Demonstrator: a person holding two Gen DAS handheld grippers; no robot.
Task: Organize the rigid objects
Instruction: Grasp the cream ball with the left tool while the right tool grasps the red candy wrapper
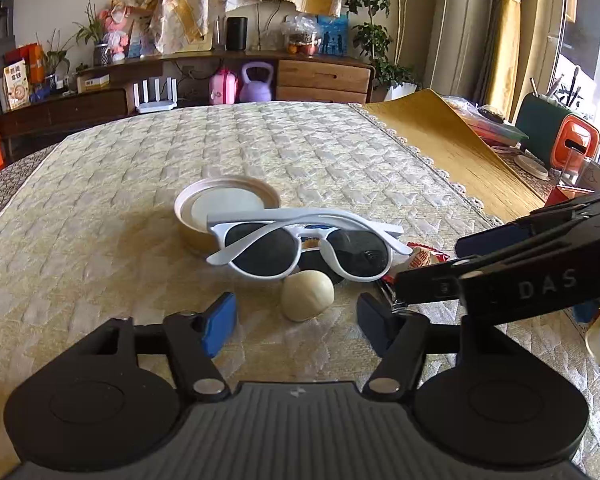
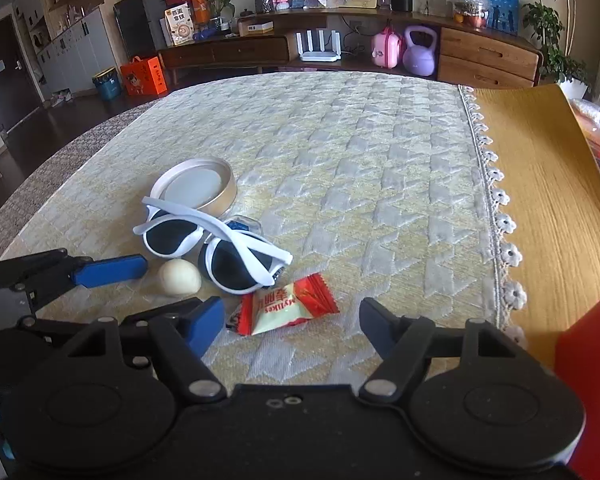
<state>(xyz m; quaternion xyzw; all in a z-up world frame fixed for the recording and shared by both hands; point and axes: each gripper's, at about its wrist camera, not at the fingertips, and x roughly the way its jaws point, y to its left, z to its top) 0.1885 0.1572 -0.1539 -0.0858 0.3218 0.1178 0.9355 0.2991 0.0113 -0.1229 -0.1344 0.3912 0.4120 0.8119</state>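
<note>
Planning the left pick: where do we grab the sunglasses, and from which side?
Grip the white sunglasses at the nose bridge, from above, jaws closing front to back across the frame. The temples are folded and crossed over the lenses, so the ends are cluttered. The garlic clove sits at the near rim and the round lid just behind, so a low side approach looks blocked.

The left gripper (image 1: pixel 296 320) hangs low and level, its two blue-padded fingers (image 1: pixel 220 322) spread wide with nothing between them. The right gripper (image 2: pixel 292 326) sits just beside it on its right, also low, fingers (image 2: pixel 206 326) wide apart and holding nothing. The two grippers' tips angle toward each other.
</note>
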